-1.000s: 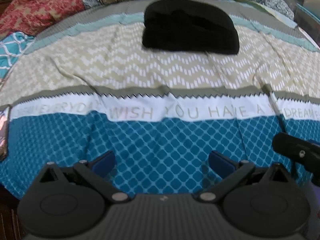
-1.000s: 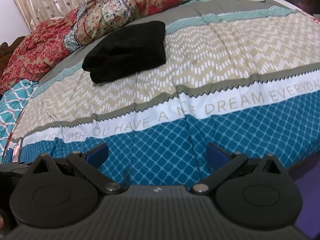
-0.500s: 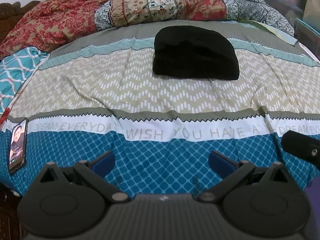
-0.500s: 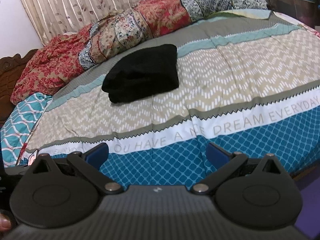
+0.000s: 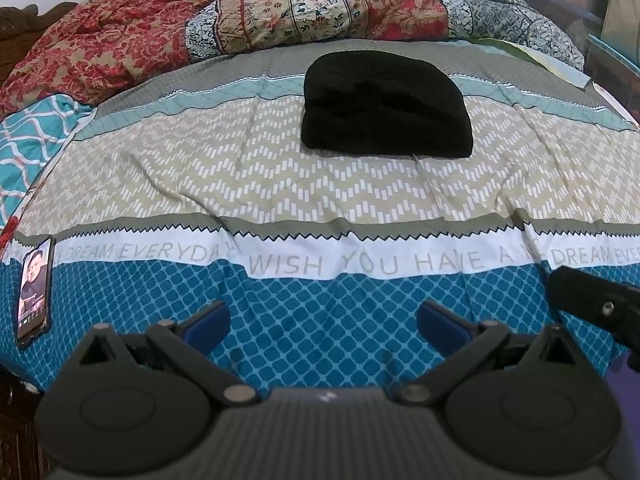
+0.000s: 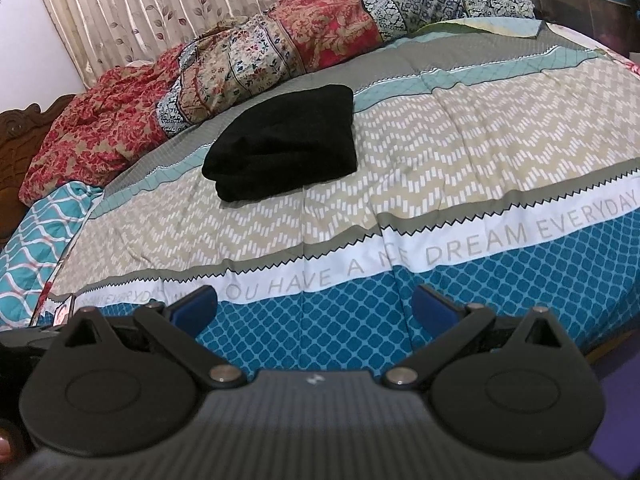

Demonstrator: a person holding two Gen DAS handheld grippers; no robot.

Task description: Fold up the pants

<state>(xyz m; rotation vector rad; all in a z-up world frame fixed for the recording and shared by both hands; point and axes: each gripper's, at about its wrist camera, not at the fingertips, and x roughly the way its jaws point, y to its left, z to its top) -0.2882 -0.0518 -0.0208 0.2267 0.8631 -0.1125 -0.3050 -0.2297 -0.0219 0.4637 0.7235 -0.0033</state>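
Left gripper [image 5: 322, 320], blue-padded: jaws wide apart, holding nothing, low over the teal diamond-patterned quilted bedspread [image 5: 320, 344]. Right gripper [image 6: 314, 304]: likewise spread and empty. The black knit pants [image 5: 384, 104], folded into a compact bundle, lie at 12 o'clock, well apart from both. Risk: the soft stack could slump if regrasped. A black smartphone [image 5: 35, 288] at 9 o'clock sits near the bed edge and may slide off.

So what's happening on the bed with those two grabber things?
A person is holding two grippers to fold pants. The black pants already lie as a folded bundle on the patterned bedspread, near the rumpled quilt. Neither gripper touches them: the left gripper and right gripper both hang over the blue end of the bed, jaws open and empty. A phone lies at the bed's left edge.
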